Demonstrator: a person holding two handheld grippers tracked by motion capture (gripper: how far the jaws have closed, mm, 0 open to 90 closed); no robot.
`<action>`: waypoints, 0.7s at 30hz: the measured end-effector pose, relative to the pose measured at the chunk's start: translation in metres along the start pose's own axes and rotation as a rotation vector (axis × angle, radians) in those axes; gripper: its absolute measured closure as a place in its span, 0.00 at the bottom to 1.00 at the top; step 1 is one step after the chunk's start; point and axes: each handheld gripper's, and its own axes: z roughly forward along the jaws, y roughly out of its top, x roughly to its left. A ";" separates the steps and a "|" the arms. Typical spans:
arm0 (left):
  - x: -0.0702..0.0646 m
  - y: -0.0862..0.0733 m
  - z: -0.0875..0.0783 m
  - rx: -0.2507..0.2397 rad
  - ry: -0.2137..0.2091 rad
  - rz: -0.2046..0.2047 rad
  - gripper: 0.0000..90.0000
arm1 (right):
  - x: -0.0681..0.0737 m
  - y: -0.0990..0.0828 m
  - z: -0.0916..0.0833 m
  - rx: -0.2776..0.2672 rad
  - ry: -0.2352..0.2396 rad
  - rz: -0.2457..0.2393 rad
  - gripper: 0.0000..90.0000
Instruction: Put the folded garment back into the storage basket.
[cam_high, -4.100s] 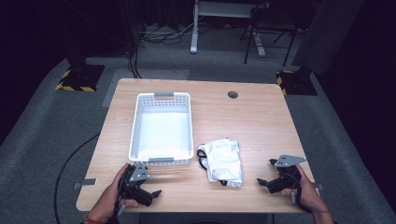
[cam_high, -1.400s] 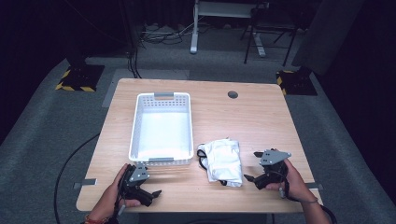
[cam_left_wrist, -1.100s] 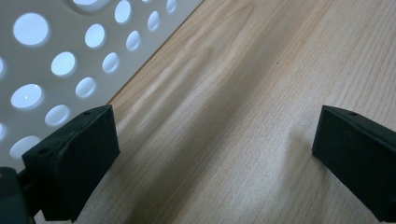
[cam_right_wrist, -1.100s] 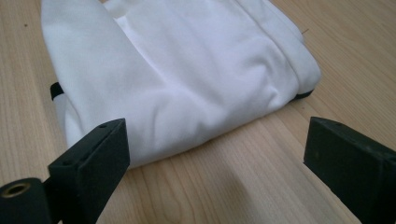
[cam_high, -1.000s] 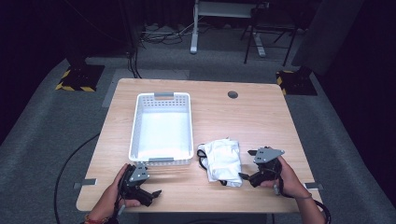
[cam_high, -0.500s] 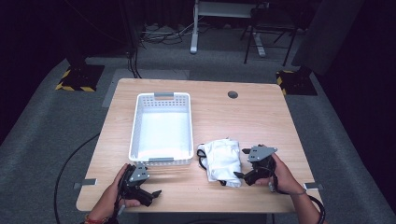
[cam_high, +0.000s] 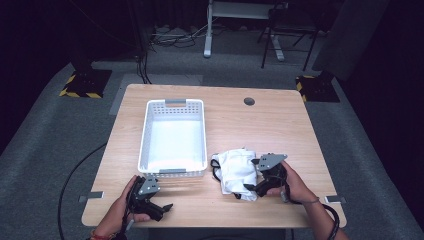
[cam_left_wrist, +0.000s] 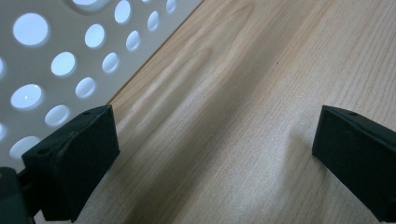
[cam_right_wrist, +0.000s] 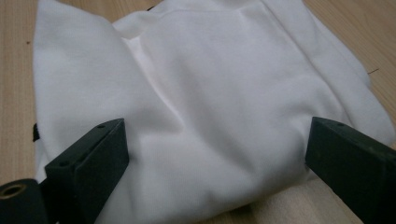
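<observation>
The white cloth (cam_right_wrist: 210, 107) lies bunched on the wooden table (cam_high: 280, 130), and its folds hide its true outline; a dark strap or trim (cam_high: 216, 169) shows at its edge on the side away from the right gripper (cam_high: 254, 186), too small to identify. In the right gripper view the cloth runs off the top of the frame, and its near edge is partly covered by the two black jaws, which stand wide apart, one at each side of the bundle, with nothing pinched between them. Whether the jaws touch the fabric cannot be told. From the high view the cloth's long axis runs roughly away from the person, across the right gripper's jaw line, and the gripper sits just beside the bundle's right flank. The left gripper (cam_high: 159, 209) rests near the table's front edge, jaws spread over bare wood. The white perforated basket (cam_left_wrist: 56, 56) stands just ahead of it to its left, cut off by the frame.
</observation>
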 end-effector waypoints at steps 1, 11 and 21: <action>0.000 0.000 0.000 0.000 0.000 0.000 0.01 | -0.001 0.000 0.002 -0.003 0.003 0.007 0.07; 0.000 0.000 0.000 0.000 0.000 0.000 0.01 | -0.008 -0.006 0.012 -0.012 0.022 0.071 0.01; 0.000 0.000 0.000 0.000 0.001 0.001 0.01 | -0.016 -0.010 0.014 0.003 0.089 0.127 0.06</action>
